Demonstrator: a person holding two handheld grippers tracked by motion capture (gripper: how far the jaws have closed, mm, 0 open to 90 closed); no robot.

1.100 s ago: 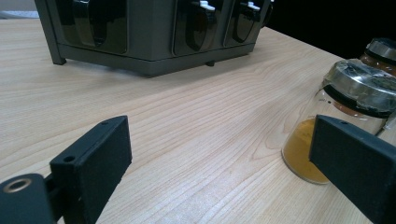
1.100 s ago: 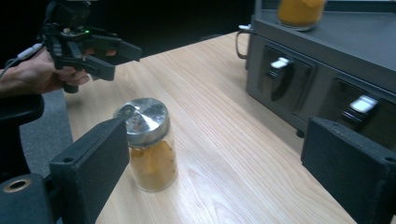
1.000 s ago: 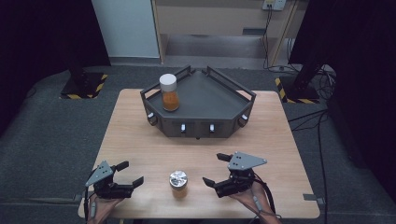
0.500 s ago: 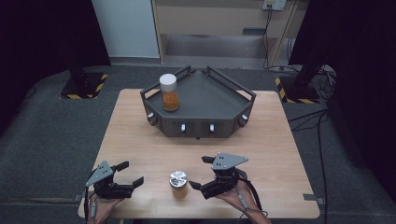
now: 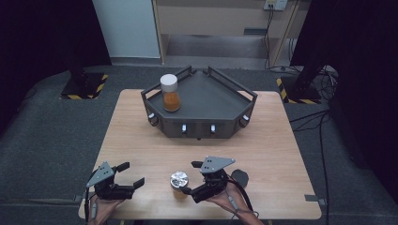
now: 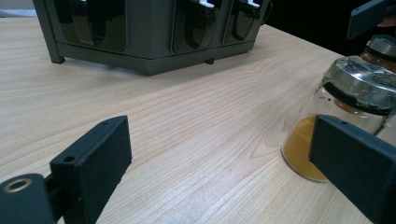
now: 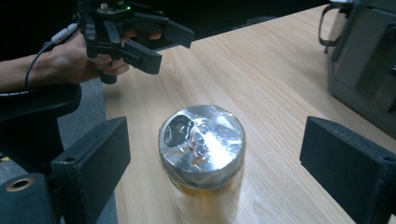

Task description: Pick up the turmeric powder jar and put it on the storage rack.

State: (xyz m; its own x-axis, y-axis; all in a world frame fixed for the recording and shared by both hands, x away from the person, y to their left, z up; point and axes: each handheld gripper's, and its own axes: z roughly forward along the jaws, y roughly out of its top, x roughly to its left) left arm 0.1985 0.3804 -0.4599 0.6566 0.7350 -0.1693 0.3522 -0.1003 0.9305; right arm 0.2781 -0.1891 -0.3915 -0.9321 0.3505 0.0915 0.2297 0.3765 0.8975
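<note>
While hovering low over the near table edge (image 5: 141, 154), spread wide on both sides and clamping nothing: left gripper (image 5: 127, 176) off to the jar's left, right gripper (image 5: 189, 177) straddling the foil-lidded spice jar (image 5: 179, 184) without touching it. Upright on bare wood, orange powder inside, lid crinkled and shiny. Farther back, dark angular tray (image 5: 234, 108) carrying a white-capped jar (image 5: 170, 93) of orange contents at its left rear.

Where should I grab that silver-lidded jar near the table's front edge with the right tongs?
Grip the silver-lidded jar across its glass body just below the lid, coming in level from its right side. It stands upright and is round, and the right tongs are open with one jaw on either side of it. The lid looks slick and wrinkled, probably a poorer hold.
</note>
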